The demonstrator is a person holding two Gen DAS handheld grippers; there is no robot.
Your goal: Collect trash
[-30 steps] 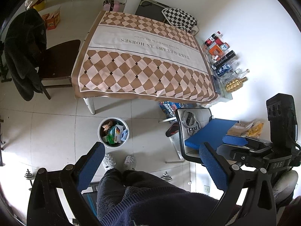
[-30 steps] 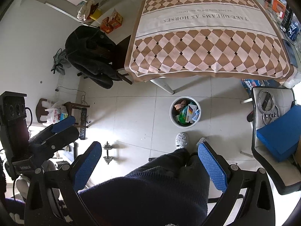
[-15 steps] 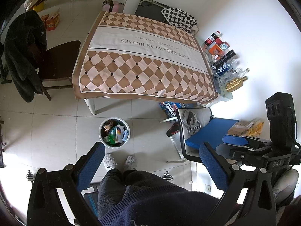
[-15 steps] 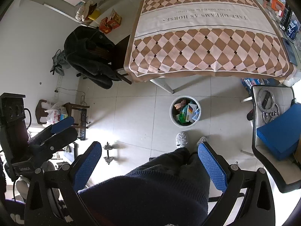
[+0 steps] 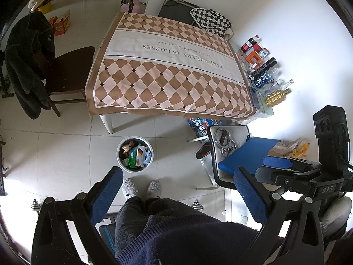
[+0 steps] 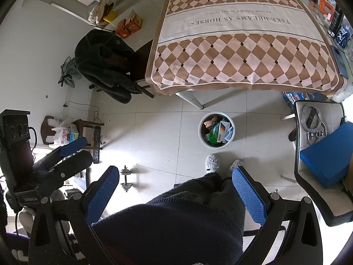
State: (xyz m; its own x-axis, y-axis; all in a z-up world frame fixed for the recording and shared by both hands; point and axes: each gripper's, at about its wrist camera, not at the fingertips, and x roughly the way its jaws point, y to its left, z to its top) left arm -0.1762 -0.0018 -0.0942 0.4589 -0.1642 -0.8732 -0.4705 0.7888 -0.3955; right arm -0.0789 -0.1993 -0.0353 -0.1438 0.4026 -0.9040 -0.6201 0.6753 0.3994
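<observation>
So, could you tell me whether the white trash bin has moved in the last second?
No. The trash bin sits just as near the white table leg as before; both drift slightly together in the view, so only the camera shifted.

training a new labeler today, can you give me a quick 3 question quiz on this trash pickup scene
1. True or false: the trash bin is empty.
2. Which gripper holds something: A) left gripper B) right gripper C) neither?
3. Fill in: the bin stands on the floor near a ____ of the checkered-cloth table.

Key: 1 false, it holds wrappers and packaging; 2 C, both are open; 3 leg.
</observation>
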